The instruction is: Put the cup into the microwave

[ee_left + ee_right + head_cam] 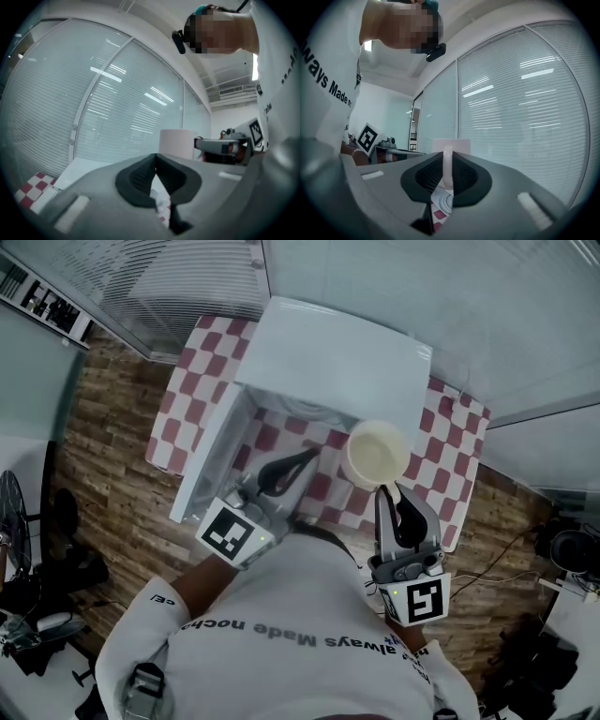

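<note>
Cup: cream cup (378,454), mouth up, seen from above at the right end of the microwave's front, over the checkered cloth and outside the cavity.
Right gripper: the right gripper (447,165) has its jaws closed on the cup's thin handle, with the cup body on the far side of the jaws.
Left gripper: the left gripper (155,161) has its jaws pressed together with nothing between them. It sits left of the cup, in front of the open cavity.
Microwave: white microwave (328,352) at the far side of the table, with its door (211,460) swung out to the left.
Table: red-and-white checkered cloth (202,371) under the microwave, showing on both sides of it.
Floor: wood-look planks (112,446) around the table.
Person: white printed shirt (309,634) at the near edge, with a gripper held out on each side.
</note>
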### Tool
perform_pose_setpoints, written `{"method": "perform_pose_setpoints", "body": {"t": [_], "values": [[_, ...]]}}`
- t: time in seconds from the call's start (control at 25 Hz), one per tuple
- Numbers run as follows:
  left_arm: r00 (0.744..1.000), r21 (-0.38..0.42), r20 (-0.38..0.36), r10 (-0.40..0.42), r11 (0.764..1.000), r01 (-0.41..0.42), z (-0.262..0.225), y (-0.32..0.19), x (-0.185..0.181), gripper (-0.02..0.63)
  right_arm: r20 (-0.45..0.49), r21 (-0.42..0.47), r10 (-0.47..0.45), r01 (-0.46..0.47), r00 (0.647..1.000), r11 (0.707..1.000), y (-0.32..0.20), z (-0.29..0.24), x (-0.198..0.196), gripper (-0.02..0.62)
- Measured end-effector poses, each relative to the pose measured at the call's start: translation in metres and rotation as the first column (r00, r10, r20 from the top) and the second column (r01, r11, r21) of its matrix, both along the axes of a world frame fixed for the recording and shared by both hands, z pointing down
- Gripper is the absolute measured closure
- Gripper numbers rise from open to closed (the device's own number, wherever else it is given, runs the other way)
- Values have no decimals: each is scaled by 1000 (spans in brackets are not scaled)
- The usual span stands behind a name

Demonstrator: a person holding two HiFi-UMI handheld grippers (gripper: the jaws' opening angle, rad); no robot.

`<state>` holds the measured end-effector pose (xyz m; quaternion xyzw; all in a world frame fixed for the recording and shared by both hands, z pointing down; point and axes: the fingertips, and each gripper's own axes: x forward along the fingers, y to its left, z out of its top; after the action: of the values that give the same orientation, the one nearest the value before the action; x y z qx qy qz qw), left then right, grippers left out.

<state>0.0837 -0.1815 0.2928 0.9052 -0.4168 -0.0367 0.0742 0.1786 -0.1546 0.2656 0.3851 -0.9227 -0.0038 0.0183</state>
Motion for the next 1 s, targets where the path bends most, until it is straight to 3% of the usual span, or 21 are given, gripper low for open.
{"method": "perform_pose_setpoints", "body": {"t": [0.4, 0.68, 1.0], "values": [[1000, -21, -1, -19, 1000, 18, 6, -17, -15, 601, -3, -1, -16, 16, 1000, 1000, -20, 3, -14, 561], [1000, -33, 10, 12, 999, -12, 3, -32, -31, 603, 5, 3, 1, -1, 1000, 1000, -33, -3, -32, 561], [1000, -71, 6, 26, 997, -25, 27, -42, -44, 601, 0, -42, 20, -20, 1000, 999, -38, 29, -43, 561]]}}
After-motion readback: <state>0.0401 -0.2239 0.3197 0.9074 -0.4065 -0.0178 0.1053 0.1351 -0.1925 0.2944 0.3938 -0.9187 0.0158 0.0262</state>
